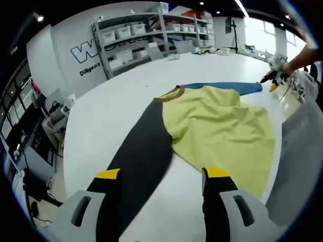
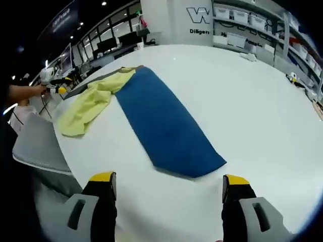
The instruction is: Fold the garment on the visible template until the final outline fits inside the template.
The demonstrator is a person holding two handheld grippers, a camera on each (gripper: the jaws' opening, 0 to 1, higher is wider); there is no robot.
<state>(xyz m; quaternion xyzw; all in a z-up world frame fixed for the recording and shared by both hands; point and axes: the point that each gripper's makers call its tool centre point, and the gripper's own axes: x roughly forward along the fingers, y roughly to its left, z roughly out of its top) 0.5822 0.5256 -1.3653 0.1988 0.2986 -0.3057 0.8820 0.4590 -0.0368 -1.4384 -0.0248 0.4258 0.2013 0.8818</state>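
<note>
A garment with a yellow body and two dark sleeves is spread on a white worktop, with both hand-held grippers held open above the near edge.

In the left gripper view, the left hand-held gripper (image 1: 162, 177) is seen with its yellow-tipped jaws wide apart and nothing held; the garment (image 1: 217, 128) lies ahead, its soft, wrinkled yellow body to the right, a long black sleeve (image 1: 139, 161) running toward the near left, and a brown-trimmed neckline (image 1: 169, 93) at the far side. A blue sleeve (image 1: 227, 87) is glimpsed beyond. In the right gripper view, the right hand-held gripper (image 2: 169, 182) is likewise open and empty; the blue sleeve is laid flat as a long smooth band, its long axis running from far left to near right on the glossy worktop (image 2: 252, 91).
</note>
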